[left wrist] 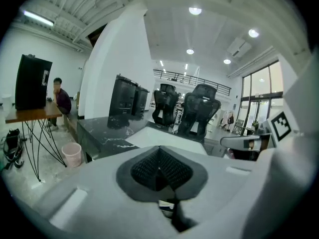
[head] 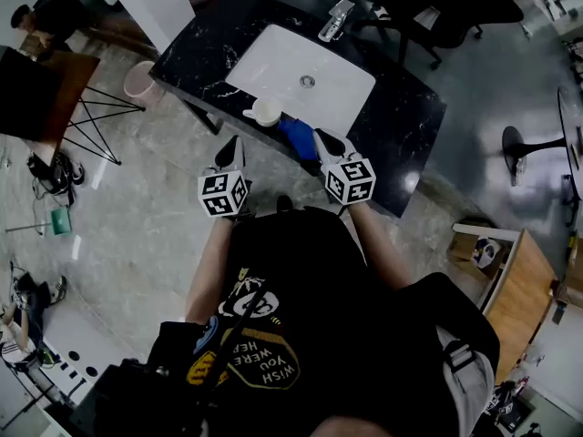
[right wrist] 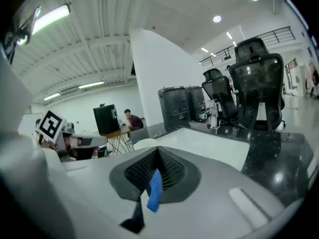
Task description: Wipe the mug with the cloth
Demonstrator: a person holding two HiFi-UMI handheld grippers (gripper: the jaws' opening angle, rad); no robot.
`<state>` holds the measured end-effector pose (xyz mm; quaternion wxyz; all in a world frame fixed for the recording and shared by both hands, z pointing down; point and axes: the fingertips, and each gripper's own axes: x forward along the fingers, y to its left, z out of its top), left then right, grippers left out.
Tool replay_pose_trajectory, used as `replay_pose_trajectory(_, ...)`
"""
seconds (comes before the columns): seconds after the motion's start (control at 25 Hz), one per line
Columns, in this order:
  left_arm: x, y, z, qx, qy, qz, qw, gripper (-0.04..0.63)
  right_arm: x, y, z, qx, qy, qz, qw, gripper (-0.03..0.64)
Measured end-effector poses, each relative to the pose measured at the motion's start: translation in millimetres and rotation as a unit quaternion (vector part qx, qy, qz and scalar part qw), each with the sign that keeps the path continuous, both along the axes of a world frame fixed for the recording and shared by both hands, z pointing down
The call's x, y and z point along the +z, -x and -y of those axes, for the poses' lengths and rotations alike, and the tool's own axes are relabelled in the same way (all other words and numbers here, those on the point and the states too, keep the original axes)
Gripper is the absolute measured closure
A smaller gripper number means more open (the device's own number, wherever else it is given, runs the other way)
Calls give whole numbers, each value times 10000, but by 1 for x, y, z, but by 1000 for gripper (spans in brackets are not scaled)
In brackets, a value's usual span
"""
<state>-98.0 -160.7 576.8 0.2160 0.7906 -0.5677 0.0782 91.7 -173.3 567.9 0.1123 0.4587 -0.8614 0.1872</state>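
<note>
The right gripper [right wrist: 157, 171] is clamping its jaws tight on the blue cloth [head: 296, 137]; in the right gripper view a strip of the blue fabric is sticking out from between the ribbed pads. The rest of the cloth is lying bunched on the black marble counter [head: 196, 53], at the near edge of the white basin [head: 273, 62] and just to the right of the mug [head: 265, 111]. The white mug is standing upright on the counter, touching the basin's near rim, apart from both grippers.

The left gripper [head: 230, 151] is hanging in front of the counter on the near side of the basin, level with the mug but clear of it. Its jaws are pressing together with nothing between the pads.

A chrome tap [head: 335, 19] is rising from the far side of the basin. Left of the basin, off the end of the counter, a pink bin [head: 139, 80] is standing on the grey stone floor [head: 155, 217]. Further left again, a person [left wrist: 61, 97] is sitting at a wooden table [left wrist: 30, 114] on thin black legs. Beyond the basin, black office chairs [left wrist: 202, 108] are standing in a bright, white-ceilinged room.
</note>
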Motion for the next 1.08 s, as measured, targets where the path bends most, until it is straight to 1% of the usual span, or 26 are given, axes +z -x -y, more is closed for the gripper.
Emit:
replay_pose_trajectory(0.08, -11, -4, -14, 40, -234, 204, 9995, 592, -4, -6, -10, 158, -160, -119, 9997, 615)
replay_pose_trajectory(0.16, -18, -10, -21, 118, -377, 346, 9986, 592, -1, -9, -15, 310, -165, -150, 9993, 615)
replay_pose_trajectory(0.32, -23, -20, -23, 219, -484, 428, 9977, 592, 0, -7, -20, 322, -184, -185, 9991, 615)
replay_pose_trajectory(0.72, -28, -30, -27, 390, -516, 494, 9967, 592, -8, 1, -21, 202, -331, -165, 9991, 615)
replay_pose_trajectory(1.08, -27, -25, -27, 379, -471, 504, 9969, 592, -9, 16, -21, 21, -371, -256, 9990, 615)
